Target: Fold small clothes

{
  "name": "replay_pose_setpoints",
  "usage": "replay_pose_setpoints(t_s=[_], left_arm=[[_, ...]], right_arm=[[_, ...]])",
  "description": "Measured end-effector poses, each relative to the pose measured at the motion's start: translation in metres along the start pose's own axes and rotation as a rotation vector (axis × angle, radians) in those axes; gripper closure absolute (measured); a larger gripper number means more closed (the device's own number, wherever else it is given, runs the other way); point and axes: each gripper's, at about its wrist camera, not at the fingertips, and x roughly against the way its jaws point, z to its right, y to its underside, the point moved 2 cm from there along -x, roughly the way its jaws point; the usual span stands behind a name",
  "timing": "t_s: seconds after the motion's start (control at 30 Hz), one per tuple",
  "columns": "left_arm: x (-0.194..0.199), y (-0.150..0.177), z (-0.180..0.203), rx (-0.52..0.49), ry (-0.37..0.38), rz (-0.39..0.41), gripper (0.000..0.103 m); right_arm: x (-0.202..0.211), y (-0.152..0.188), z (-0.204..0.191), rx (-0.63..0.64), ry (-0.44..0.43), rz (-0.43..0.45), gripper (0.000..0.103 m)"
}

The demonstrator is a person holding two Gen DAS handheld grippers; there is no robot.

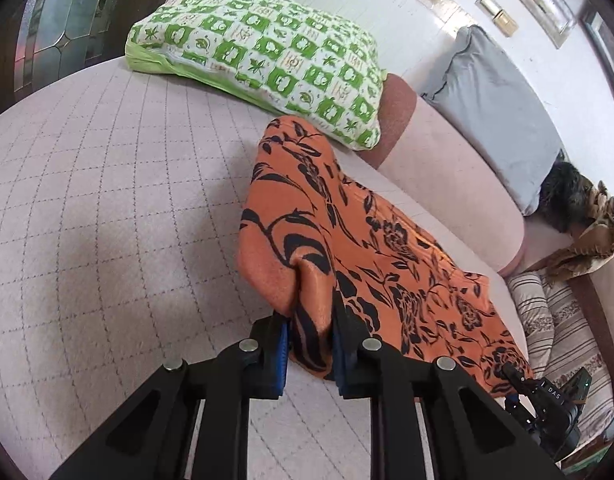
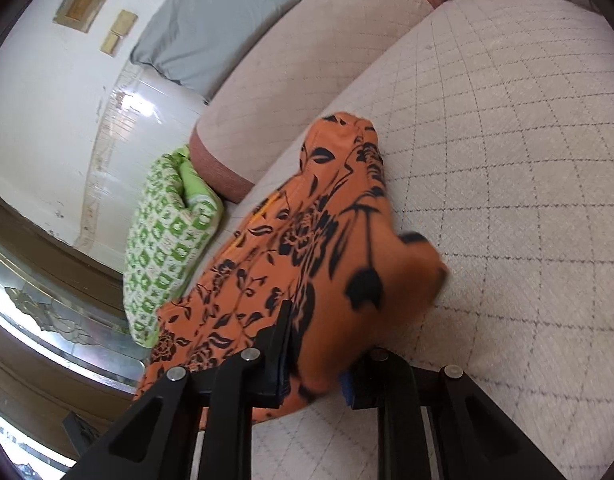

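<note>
An orange garment with a black flower print (image 1: 347, 240) lies stretched over the pale quilted sofa seat (image 1: 107, 220). My left gripper (image 1: 310, 344) is shut on a bunched edge of it. The other gripper (image 1: 547, 396) shows at that view's lower right, at the garment's far end. In the right wrist view my right gripper (image 2: 313, 372) is shut on a fold of the same garment (image 2: 307, 248), lifted slightly and blurred.
A green-and-white patterned pillow (image 1: 267, 56) lies at the seat's far end, also in the right wrist view (image 2: 163, 248). A grey cushion (image 1: 491, 108) leans on the backrest (image 1: 447, 168). A striped pillow (image 1: 547, 312) and a brown blanket (image 1: 587, 240) lie at right.
</note>
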Motion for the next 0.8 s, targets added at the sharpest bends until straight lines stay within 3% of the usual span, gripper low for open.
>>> replay_pose_setpoints(t_s=[0.13, 0.27, 0.33, 0.43, 0.57, 0.63, 0.67, 0.7, 0.77, 0.8], left_arm=[[0.016, 0.006, -0.001, 0.007, 0.029, 0.009, 0.088], [0.038, 0.009, -0.007, 0.014, 0.041, 0.043, 0.1], [0.046, 0.007, -0.012, 0.011, 0.024, 0.064, 0.1], [0.044, 0.003, -0.038, 0.071, -0.072, 0.046, 0.1], [0.034, 0.005, -0.077, 0.231, -0.035, -0.048, 0.1], [0.033, 0.009, -0.087, 0.267, -0.033, -0.081, 0.094], [0.033, 0.01, -0.088, 0.263, -0.024, -0.094, 0.084], [0.034, 0.012, -0.087, 0.254, -0.016, -0.102, 0.067], [0.034, 0.017, -0.081, 0.233, -0.003, -0.113, 0.049], [0.033, 0.021, -0.074, 0.208, 0.001, -0.123, 0.047]], right_arm=[[0.02, 0.003, -0.005, 0.004, -0.035, 0.026, 0.083], [0.039, 0.004, -0.007, 0.002, -0.062, 0.05, 0.083], [0.043, 0.006, -0.005, -0.005, -0.059, 0.048, 0.083], [0.034, 0.009, 0.009, -0.044, 0.0, -0.019, 0.083], [0.013, 0.016, 0.039, -0.173, 0.073, -0.122, 0.082], [0.008, 0.018, 0.052, -0.243, 0.06, -0.144, 0.081], [0.007, 0.019, 0.058, -0.28, 0.047, -0.157, 0.08], [0.006, 0.019, 0.061, -0.305, 0.033, -0.165, 0.078], [0.004, 0.019, 0.068, -0.355, 0.003, -0.176, 0.077], [0.003, 0.019, 0.07, -0.373, -0.006, -0.178, 0.077]])
